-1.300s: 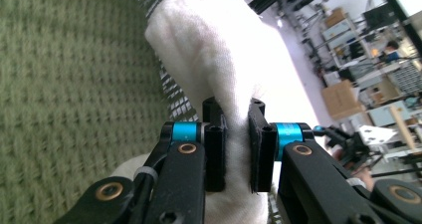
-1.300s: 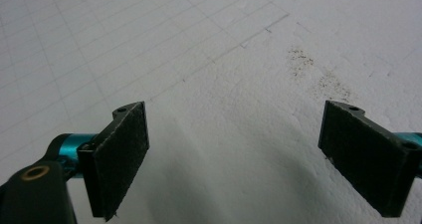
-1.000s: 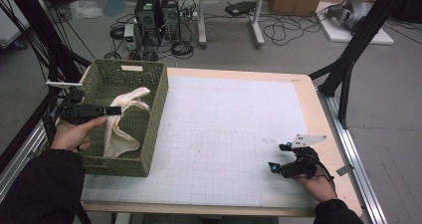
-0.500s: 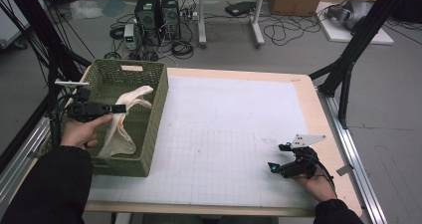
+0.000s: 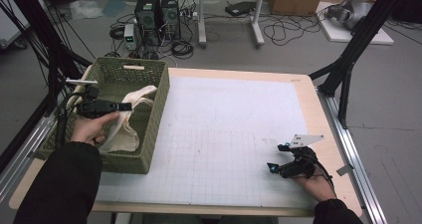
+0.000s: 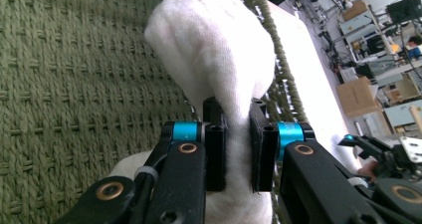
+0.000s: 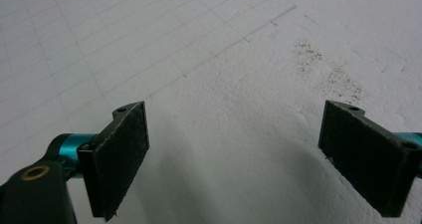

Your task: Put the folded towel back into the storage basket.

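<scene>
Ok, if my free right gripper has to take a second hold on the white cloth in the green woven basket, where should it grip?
Probably the bunched lower fold of the white cloth, lying on the floor of the green woven basket. Come from above, inside the basket's table-side wall, since that wall blocks a sideways approach. The left gripper already pinches the raised upper fold, so leave that end alone. The right gripper is open over the mat.

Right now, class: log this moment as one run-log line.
left gripper: shut on white cloth | cloth: in green basket | right gripper: open, idle on table

A grey floor (image 5: 298, 55) is seen beyond the table (image 5: 308, 92); computer towers (image 5: 159, 10) and tangled cables (image 5: 283, 32) are set at twelve o'clock.
</scene>
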`<state>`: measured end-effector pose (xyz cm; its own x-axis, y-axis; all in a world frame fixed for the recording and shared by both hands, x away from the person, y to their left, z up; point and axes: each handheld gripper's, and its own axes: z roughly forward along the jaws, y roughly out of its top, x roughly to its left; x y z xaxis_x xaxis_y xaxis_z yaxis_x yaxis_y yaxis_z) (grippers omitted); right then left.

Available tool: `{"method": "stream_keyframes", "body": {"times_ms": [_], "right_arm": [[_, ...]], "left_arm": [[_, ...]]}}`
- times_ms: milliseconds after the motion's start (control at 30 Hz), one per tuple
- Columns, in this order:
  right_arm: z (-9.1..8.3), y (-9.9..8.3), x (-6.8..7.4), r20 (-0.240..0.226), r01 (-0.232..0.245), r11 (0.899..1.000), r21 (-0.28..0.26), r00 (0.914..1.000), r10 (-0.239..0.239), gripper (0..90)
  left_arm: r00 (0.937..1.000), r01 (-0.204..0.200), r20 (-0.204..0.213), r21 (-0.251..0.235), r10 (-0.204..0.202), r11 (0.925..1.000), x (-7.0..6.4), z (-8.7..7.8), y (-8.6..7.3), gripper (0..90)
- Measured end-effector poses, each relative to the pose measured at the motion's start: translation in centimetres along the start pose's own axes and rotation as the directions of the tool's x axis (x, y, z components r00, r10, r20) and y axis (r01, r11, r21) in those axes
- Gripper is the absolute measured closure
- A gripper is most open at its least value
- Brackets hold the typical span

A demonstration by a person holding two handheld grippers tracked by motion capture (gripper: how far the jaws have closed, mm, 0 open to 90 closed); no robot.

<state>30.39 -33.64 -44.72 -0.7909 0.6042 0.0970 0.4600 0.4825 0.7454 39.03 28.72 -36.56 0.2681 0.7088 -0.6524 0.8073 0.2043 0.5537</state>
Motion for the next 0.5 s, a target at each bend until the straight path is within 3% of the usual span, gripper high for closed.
{"method": "stream_keyframes", "body": {"times_ms": [333,500], "right_arm": [[-0.1,0.0,0.0,0.0,-0.002,1.0,-0.003,1.0,0.002,11.7],[-0.1,0.0,-0.1,0.0,-0.006,1.0,-0.006,1.0,0.006,11.7]], "left_arm": [[1.0,-0.006,-0.005,-0.005,0.006,1.0,0.1,0.2,-0.1,80.3],[0.9997,-0.006,0.025,-0.063,0.007,0.998,-0.7,-0.8,0.3,80.3]]}}
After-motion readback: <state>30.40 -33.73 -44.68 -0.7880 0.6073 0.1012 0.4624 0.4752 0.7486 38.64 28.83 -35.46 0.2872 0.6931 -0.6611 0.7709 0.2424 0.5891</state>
